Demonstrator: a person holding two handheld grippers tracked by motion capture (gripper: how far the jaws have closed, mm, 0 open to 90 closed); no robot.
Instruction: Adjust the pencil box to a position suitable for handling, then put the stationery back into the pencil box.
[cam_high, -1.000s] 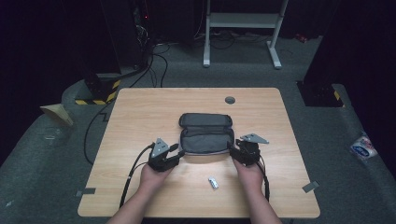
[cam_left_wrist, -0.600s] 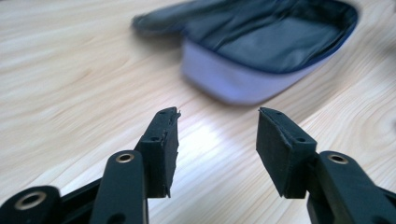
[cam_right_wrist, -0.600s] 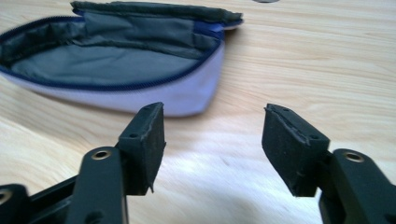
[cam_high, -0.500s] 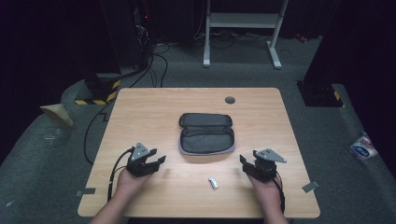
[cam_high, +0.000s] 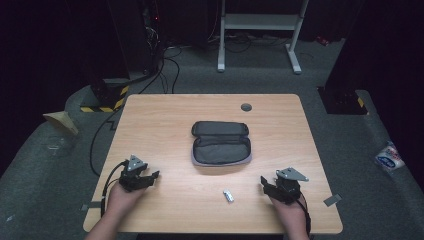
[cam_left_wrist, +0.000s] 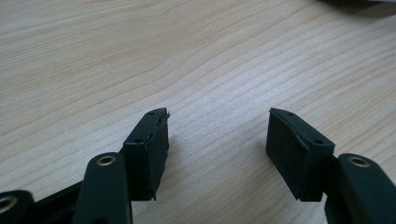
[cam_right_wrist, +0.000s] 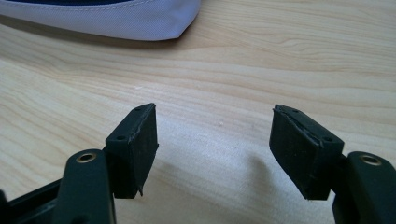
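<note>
Both grippers have drawn back from the grey zip pouch (cam_high: 221, 143) toward my edge of the table (cam_high: 165, 115), their jaws just opening on nothing. Left gripper (cam_high: 154, 174) and right gripper (cam_high: 263, 181) rest gaping, well apart from the pouch at table centre. Risk, as I judge it: a careless right sweep could knock the small white clip (cam_high: 228, 195) off. The right gripper view shows the pouch's pale hem (cam_right_wrist: 116, 21); the high view shows the clip.

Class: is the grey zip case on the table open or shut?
Open: the case lies spread flat on the table, its two halves side by side.
</note>
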